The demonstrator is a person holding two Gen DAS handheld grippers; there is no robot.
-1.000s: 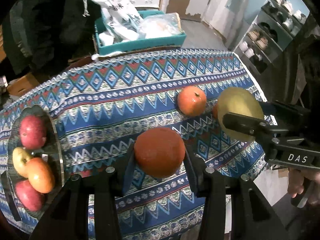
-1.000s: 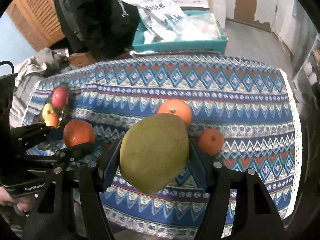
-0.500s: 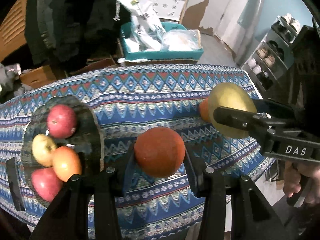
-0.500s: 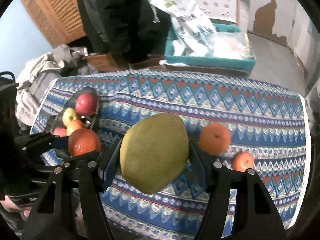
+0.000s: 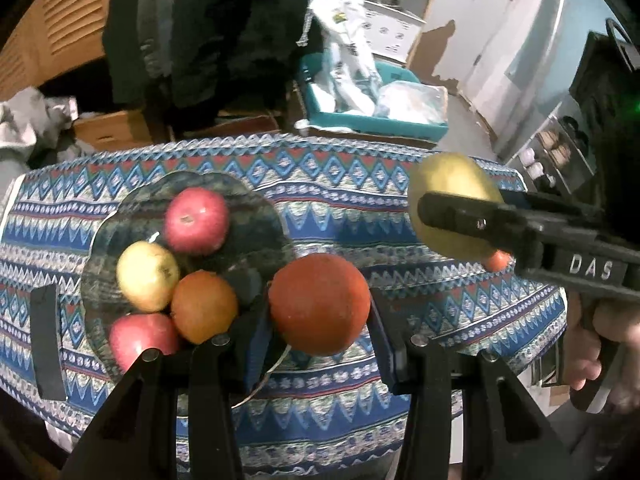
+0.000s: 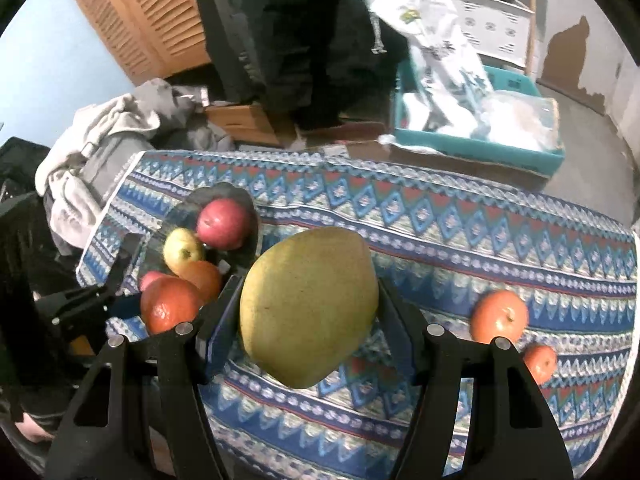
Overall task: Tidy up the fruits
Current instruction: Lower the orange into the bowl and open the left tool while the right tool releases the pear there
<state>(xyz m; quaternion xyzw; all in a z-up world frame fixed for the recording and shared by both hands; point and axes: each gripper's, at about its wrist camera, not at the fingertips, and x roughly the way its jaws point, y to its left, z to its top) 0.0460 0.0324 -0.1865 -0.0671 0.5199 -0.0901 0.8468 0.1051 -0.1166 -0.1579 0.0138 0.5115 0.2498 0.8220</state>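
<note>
My left gripper (image 5: pixel 320 312) is shut on an orange (image 5: pixel 319 303), held above the patterned tablecloth just right of a dark glass plate (image 5: pixel 256 204). The plate holds two red apples (image 5: pixel 197 221), a yellow apple (image 5: pixel 147 275) and an orange (image 5: pixel 204 306). My right gripper (image 6: pixel 308 312) is shut on a big green-yellow mango (image 6: pixel 309 305); it shows in the left wrist view as the mango (image 5: pixel 452 176) at right. Two more oranges (image 6: pixel 499 316) lie loose on the cloth at the right, the smaller one (image 6: pixel 540 362) nearer the edge.
The table carries a blue patterned cloth (image 6: pixel 440 220). Behind it stand a teal crate (image 6: pixel 480 148) with plastic bags, a dark hanging coat (image 6: pixel 300 32), a cardboard box (image 6: pixel 244 120) and a heap of grey clothes (image 6: pixel 100 136). A hand (image 5: pixel 612 344) holds the right gripper's handle.
Both grippers have travelled left over the table with their fruit. The plate, at the left edge before, now lies close under the left gripper, and the loose oranges have slid to the right.
</note>
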